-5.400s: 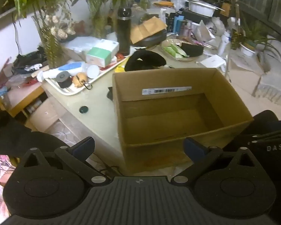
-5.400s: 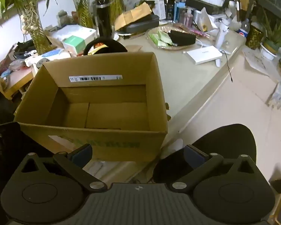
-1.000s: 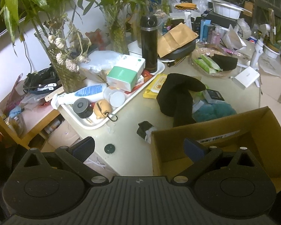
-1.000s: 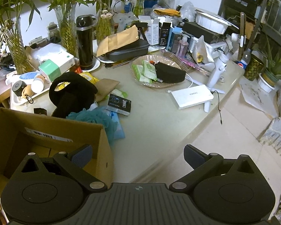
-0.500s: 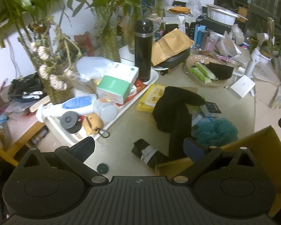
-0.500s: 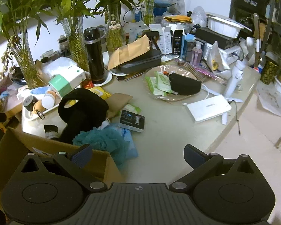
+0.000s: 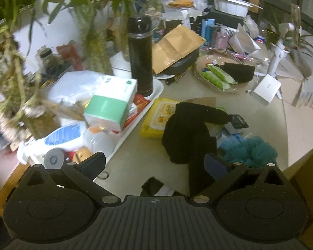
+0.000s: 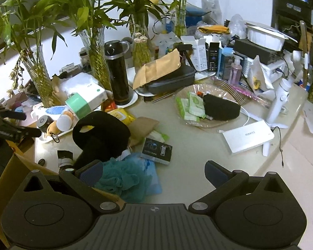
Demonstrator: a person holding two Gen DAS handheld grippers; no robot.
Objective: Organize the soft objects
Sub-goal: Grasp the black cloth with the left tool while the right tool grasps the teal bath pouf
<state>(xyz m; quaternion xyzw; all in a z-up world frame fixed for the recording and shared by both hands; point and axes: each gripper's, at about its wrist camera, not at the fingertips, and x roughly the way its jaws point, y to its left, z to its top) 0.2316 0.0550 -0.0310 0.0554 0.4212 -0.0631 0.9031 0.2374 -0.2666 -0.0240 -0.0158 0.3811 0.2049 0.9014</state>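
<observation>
A lived-in home: vased bamboo plants [image 8: 94, 48], a thermos [image 8: 117, 73], a cluttered table [image 8: 198, 145].

Both wrist views look forward and down over the cluttered worktop [image 7: 125, 173] from close above. Shared: black thermos [image 7: 140, 54] [image 8: 116, 70], black garment [image 7: 187, 133] [image 8: 102, 137], teal sponge [image 7: 250, 150] [image 8: 123, 179].

Both tools, left tool [image 7: 154, 164] and right tool [image 8: 153, 170], are black, ribbed, with silver screws and blue-padded fingers [image 8: 91, 174]
</observation>
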